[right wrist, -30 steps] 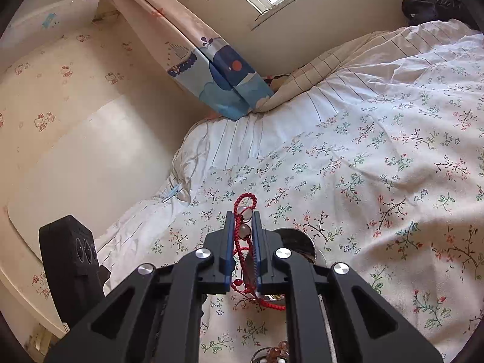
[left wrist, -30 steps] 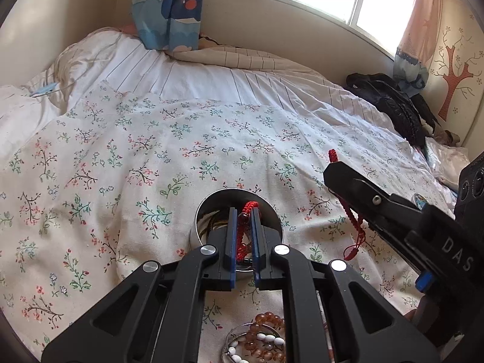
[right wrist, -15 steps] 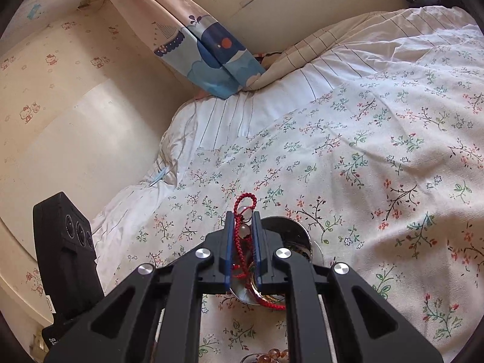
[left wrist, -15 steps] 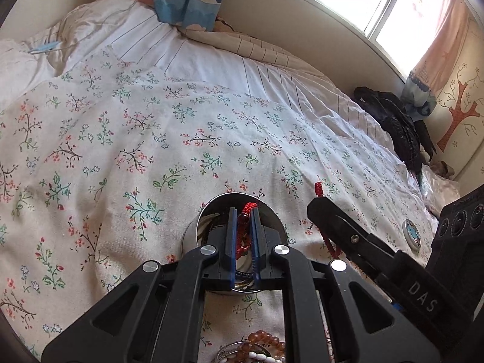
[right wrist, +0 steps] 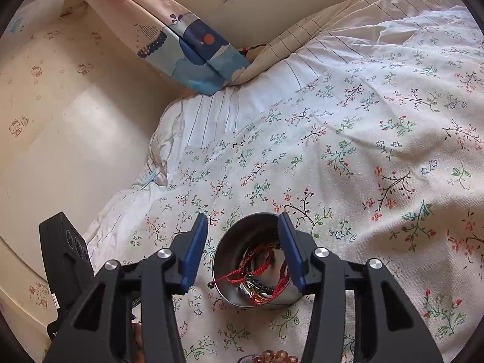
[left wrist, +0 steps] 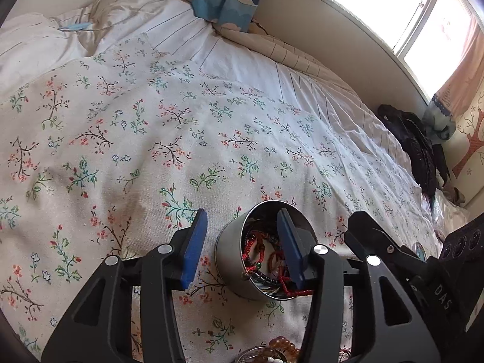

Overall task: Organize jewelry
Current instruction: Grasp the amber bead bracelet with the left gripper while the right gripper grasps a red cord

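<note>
A round metal tin (left wrist: 230, 266) stands on the flowered bedspread and holds several red cord and dark bead bracelets (left wrist: 257, 251). My left gripper (left wrist: 242, 242) hovers over the tin, its jaws opening; the blue pads straddle the near rim and touch nothing. My right gripper (right wrist: 243, 248) also hangs over the tin (right wrist: 251, 230) with its jaws opening. The red cord bracelet (right wrist: 242, 275) lies loose inside, trailing over the rim, free of the pads. One black finger of the right gripper (left wrist: 372, 239) shows beside the tin.
A pile of amber and white beaded bracelets (left wrist: 281, 345) lies on the bedspread (left wrist: 151, 151) just below the tin. A dark bag (left wrist: 417, 145) sits at the bed's far right. A wall and a curtain (right wrist: 196, 57) border the bed on the far side.
Both grippers sank toward the tin and went from shut to open. The red cord bracelet that they held between them has dropped into the tin.
</note>
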Demonstrator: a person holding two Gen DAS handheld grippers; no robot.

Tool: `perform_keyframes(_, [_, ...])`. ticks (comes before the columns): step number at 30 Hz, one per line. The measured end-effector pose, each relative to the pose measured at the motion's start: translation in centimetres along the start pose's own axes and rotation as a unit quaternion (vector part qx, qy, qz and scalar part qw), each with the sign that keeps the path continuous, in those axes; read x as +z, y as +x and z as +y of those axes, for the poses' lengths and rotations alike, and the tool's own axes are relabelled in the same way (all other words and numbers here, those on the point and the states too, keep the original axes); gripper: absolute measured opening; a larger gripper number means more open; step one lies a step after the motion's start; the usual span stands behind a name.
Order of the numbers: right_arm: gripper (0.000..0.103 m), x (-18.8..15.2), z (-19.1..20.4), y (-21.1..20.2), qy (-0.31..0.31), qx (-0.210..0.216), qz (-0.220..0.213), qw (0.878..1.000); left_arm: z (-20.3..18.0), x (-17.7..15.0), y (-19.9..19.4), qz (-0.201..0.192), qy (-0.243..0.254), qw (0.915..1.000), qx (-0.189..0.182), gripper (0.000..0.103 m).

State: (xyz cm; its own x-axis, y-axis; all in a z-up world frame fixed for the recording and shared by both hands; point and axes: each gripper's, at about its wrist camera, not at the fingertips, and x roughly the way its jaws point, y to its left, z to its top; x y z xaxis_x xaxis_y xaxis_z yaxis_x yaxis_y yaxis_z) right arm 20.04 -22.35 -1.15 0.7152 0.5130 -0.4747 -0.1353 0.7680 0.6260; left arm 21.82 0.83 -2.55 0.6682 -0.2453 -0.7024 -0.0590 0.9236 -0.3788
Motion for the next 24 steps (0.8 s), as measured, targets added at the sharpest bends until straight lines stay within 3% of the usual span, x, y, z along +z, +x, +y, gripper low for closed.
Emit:
perform_keyframes(7, [0.059,0.3,-1.3,-0.9,0.027,-0.022,-0.004,0.999,0.0,-0.4,-0.4,-0.007,0.005,0.9995,0.030,0.065])
perform_keyframes(11, [0.064,0.6,-2.7,-1.8,0.034,-0.051,-0.002,0.998,-1.0,-1.3,-0.7,0.009,0.053,0.9979,0.036,0.071])
perform_keyframes(17, [0.065,0.0,-4.8,-3.4,0.049,-0.074,0.020,0.996,-3.0,-3.2,-2.1,0.030,0.138,0.9893,0.038,0.072])
perform_keyframes(24, [0.066,-4.1,-3.6,-7.6,-0.009,-0.114,0.041,0.993,-3.2,-6.3,-3.6,0.069,0.180,0.9812,0.015,0.072])
